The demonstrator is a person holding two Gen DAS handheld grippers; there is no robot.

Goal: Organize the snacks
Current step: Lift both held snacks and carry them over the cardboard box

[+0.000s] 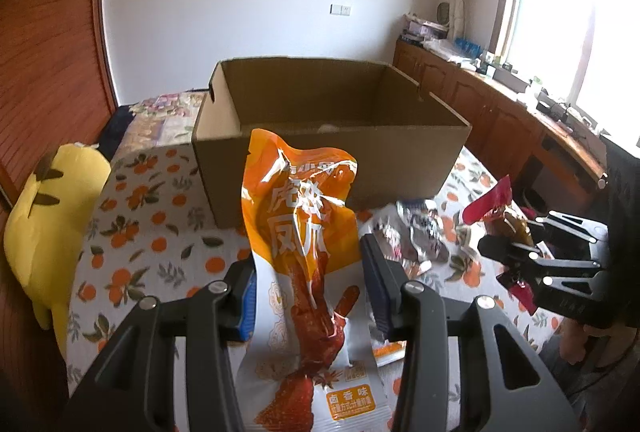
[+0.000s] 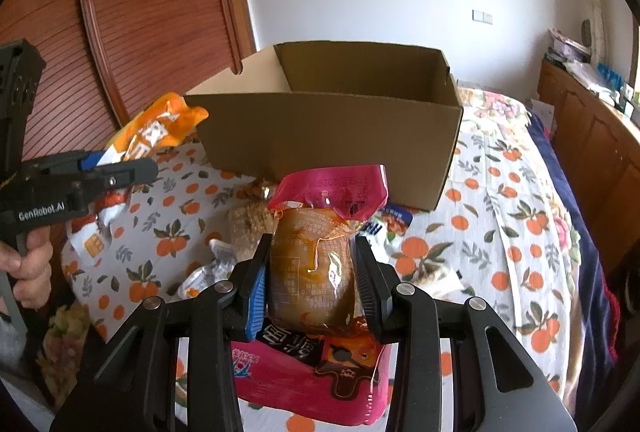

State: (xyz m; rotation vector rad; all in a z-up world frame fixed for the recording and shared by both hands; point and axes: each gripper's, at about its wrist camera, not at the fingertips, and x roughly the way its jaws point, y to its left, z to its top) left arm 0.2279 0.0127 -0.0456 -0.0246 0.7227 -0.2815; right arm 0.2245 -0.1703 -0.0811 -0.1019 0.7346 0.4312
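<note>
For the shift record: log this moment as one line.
left gripper: shut on orange packet | right gripper: shut on pink packet | cardboard box: open, ahead | loose snacks on tablecloth

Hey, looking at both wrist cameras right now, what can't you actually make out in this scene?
- Cardboard box floor: in both views its near wall hides it; only a pale scrap shows in the left wrist view.
- Orange packet lower end: cut off by the bottom edge, left wrist view.
- Snacks behind the pink packet: right wrist view, hidden by it and the right gripper.
- Counter clutter: too small.

Orange packet (image 1: 300,232), brown box (image 1: 328,136), orange-fruit-patterned white cloth (image 1: 152,232).
</note>
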